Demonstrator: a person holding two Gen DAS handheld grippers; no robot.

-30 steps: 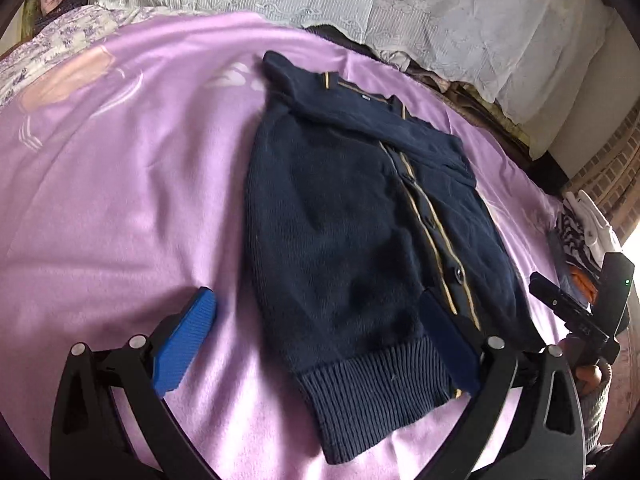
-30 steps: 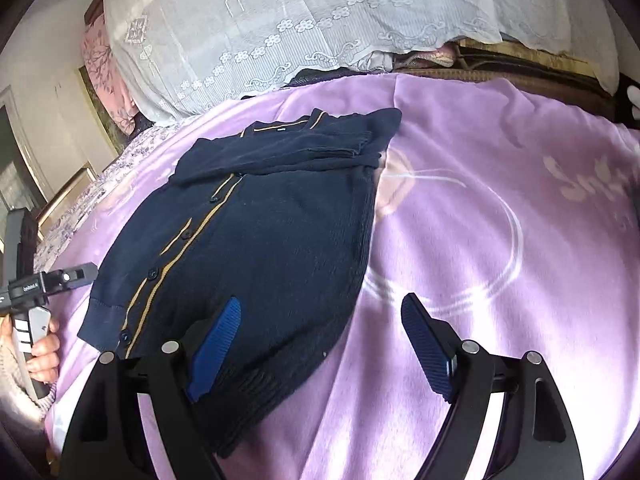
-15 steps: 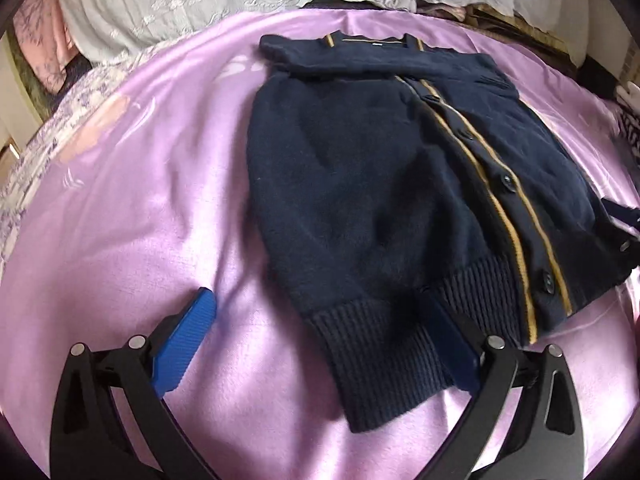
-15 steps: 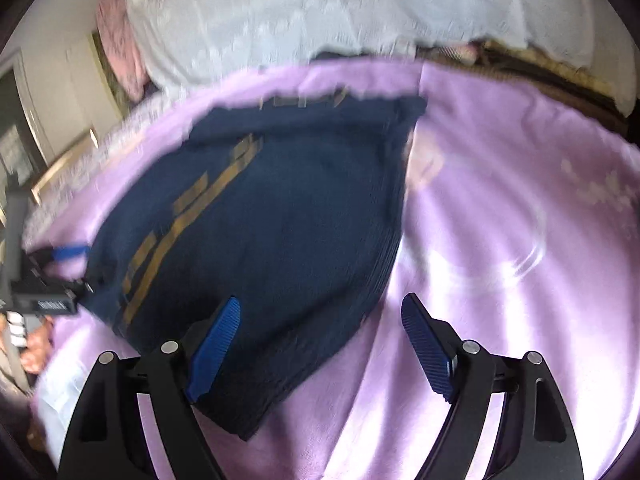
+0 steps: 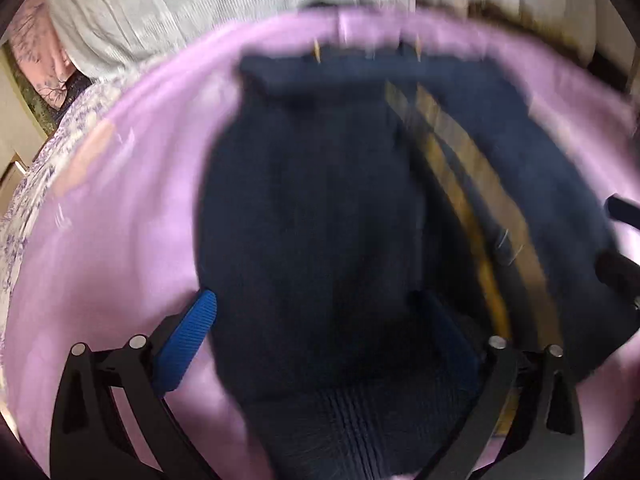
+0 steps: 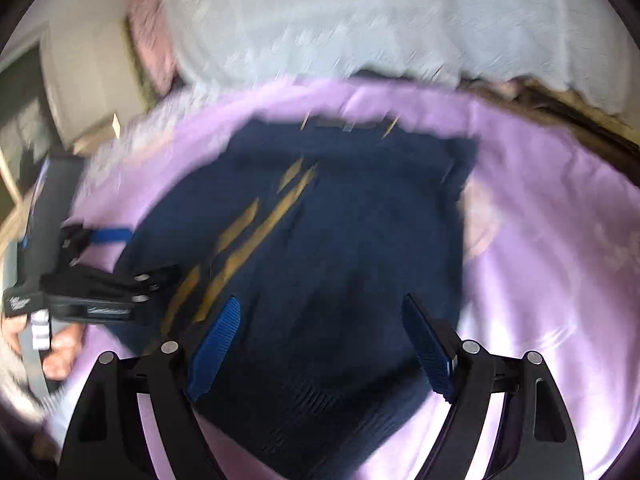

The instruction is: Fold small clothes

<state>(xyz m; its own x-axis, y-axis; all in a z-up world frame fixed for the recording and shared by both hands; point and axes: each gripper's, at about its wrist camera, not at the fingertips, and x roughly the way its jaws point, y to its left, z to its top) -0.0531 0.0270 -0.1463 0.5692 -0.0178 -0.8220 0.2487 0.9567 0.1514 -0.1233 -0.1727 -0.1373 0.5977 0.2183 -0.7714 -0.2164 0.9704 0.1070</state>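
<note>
A small navy cardigan [image 5: 320,208] with yellow placket stripes lies flat on a purple blanket [image 5: 120,220], collar away from me. Both views are blurred by motion. My left gripper [image 5: 320,340] stands open, with its blue pads [image 5: 188,344] spread over the left half of the ribbed hem and nothing pinched. The right gripper [image 6: 320,320] is open too and hovers over the hem's right half of the cardigan [image 6: 352,248]. In the right wrist view the left gripper [image 6: 100,292] shows at the left, a hand [image 6: 60,348] holding it.
A white lace cover [image 6: 360,20] drapes the back of the bed, with a pink pillow [image 5: 44,64] at the far left. A floral sheet [image 5: 36,184] borders the blanket on the left. Bare purple blanket [image 6: 560,240] stretches to the cardigan's right.
Both grippers have swung in from the cardigan's two sides toward its hem, so the garment now fills the middle of each view. Both stay open.
</note>
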